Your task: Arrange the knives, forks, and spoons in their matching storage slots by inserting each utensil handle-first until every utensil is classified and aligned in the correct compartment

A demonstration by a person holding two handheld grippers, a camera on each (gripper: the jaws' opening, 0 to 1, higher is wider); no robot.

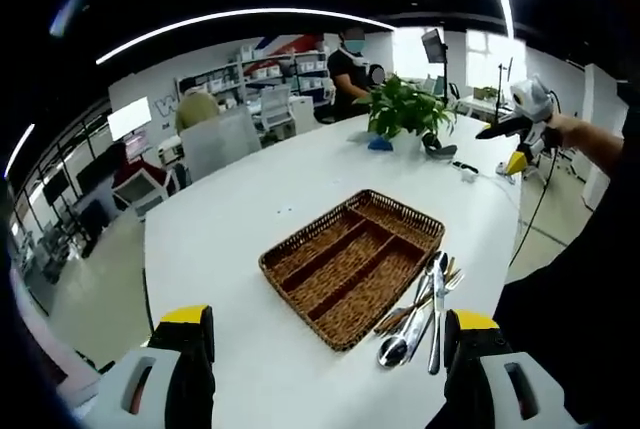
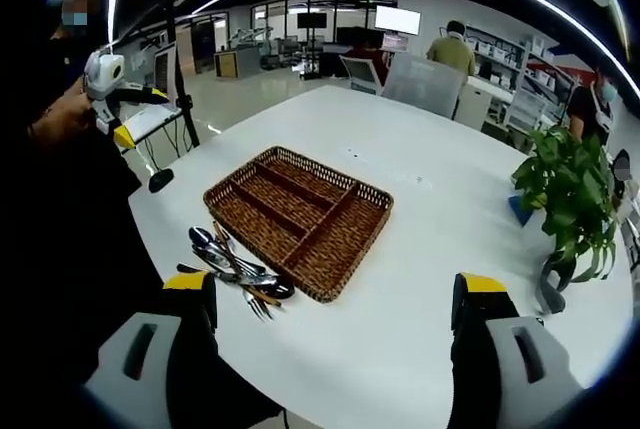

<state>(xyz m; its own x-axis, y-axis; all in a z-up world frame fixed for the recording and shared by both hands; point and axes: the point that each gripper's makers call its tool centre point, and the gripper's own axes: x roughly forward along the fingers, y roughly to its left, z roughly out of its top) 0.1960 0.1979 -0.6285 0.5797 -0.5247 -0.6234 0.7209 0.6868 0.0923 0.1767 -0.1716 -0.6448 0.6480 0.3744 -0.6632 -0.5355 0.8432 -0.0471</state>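
Spreading wide under both views, the white counter (image 1: 250, 209) carries a woven wicker tray (image 1: 352, 265) with three long slots and one cross slot, all bare. Just beside the tray's near edge, a mixed pile of utensils (image 1: 420, 311) lies on the counter, spoons, forks and knives overlapping. A potted plant (image 2: 570, 189) stands farther off. The left claw (image 1: 325, 344) and right claw (image 2: 335, 314) both hover with jaws wide apart, holding nothing.
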